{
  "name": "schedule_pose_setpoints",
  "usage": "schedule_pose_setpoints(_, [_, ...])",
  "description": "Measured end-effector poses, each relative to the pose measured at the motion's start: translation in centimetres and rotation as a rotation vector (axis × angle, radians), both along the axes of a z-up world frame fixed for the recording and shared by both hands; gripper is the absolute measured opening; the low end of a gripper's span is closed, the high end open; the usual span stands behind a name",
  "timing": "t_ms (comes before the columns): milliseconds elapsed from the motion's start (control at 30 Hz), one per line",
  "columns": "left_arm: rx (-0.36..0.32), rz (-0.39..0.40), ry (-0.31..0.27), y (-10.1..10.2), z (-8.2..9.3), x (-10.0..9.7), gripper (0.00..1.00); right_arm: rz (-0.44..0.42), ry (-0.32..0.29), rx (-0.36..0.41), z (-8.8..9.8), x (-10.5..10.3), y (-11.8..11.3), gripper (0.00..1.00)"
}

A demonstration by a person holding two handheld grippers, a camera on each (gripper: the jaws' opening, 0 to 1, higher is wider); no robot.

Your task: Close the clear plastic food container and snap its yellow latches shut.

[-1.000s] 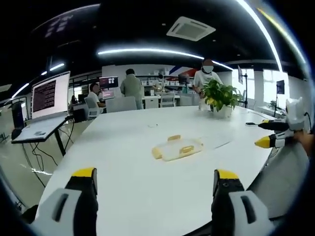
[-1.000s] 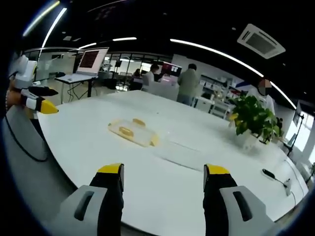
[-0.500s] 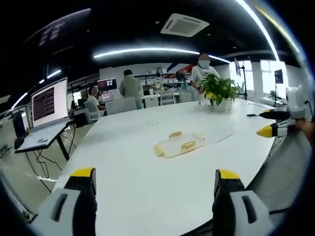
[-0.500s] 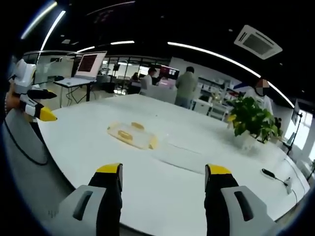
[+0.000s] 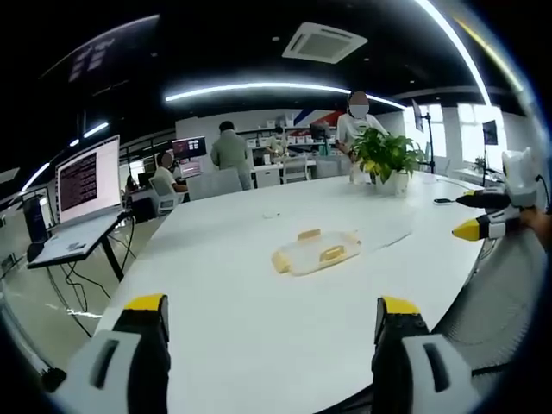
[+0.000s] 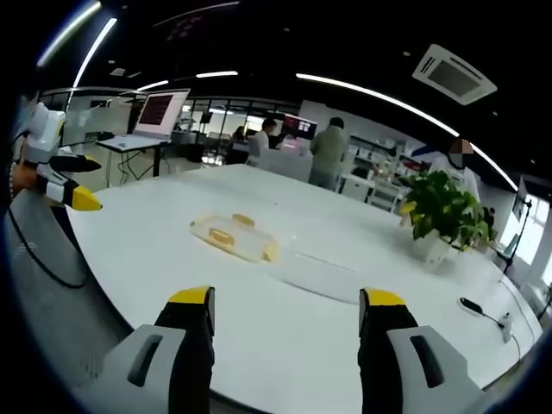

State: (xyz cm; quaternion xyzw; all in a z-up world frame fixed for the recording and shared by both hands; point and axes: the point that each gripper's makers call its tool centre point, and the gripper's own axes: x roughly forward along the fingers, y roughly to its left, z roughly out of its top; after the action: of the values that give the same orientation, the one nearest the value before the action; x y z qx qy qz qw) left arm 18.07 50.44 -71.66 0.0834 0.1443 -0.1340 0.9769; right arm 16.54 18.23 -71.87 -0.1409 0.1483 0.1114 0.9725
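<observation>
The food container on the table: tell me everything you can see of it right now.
The food container is a low, flat box of clear plastic with yellow latches on its sides. It lies flat on the white table, near the middle, well ahead of both grippers, and neither touches it. A clear flat piece, maybe its lid, lies beside it. From here I cannot tell whether it is closed or latched.

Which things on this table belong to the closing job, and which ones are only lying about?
For the job:
- clear food container with yellow latches
- left gripper, jaws apart
- right gripper, jaws apart

Just there:
- potted plant
- laptop on a stand beside the white table
- small dark device with cable
</observation>
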Motion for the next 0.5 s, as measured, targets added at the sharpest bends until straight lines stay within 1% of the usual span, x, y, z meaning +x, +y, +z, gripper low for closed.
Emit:
schedule_pose_setpoints(300, [0.022,-0.011,0.025,-0.1,-0.5,0.0,0.92,0.018,-0.006,0.019,0.2,0.1,0.4,0.63])
schedule_pose_setpoints(400, [0.046,-0.015,0.054,-0.1,-1.0,0.1,0.91,0.022,0.001,0.023,0.1,0.1,0.4,0.61])
schedule_pose_setpoints(500, [0.067,-0.020,0.072,-0.1,-1.4,0.1,0.91,0.018,-0.007,0.029,0.3,0.2,0.4,0.58])
